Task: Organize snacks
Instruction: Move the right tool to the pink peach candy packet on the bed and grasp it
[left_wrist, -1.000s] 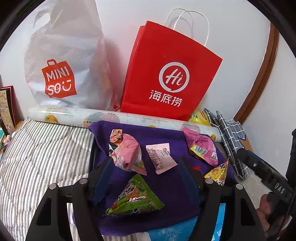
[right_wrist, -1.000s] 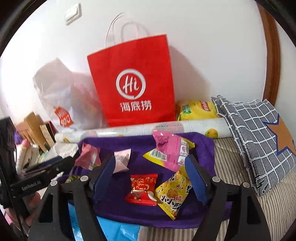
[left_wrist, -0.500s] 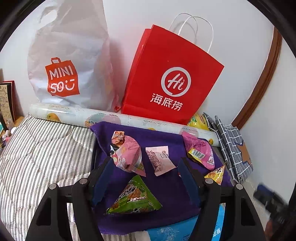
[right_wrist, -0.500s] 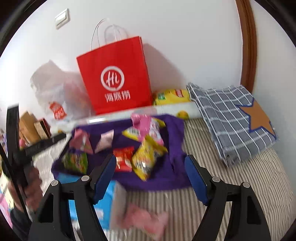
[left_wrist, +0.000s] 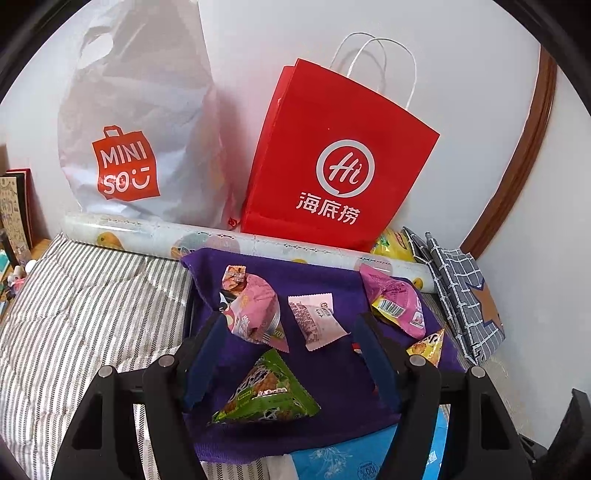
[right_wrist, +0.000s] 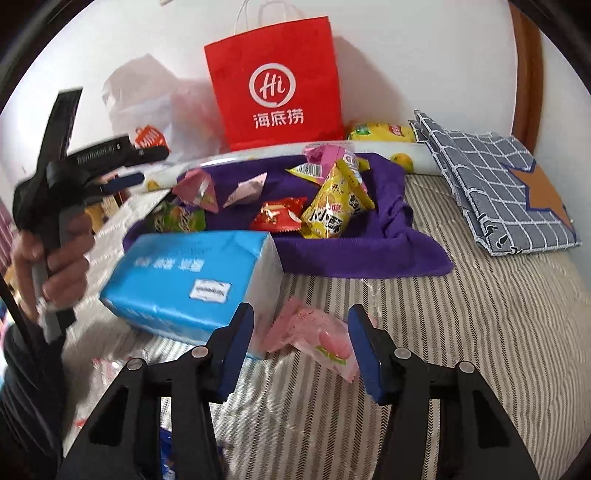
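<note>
Right wrist — purple cloth (right_wrist: 369, 254) holding snack packets (right_wrist: 334, 206)

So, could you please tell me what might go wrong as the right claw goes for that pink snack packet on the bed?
The right claw is closing around the pink packet, which is soft and lies flat on the striped bedding, so the pads may slip off or pinch fabric. The blue tissue pack sits right beside the left finger and might get nudged.
</note>
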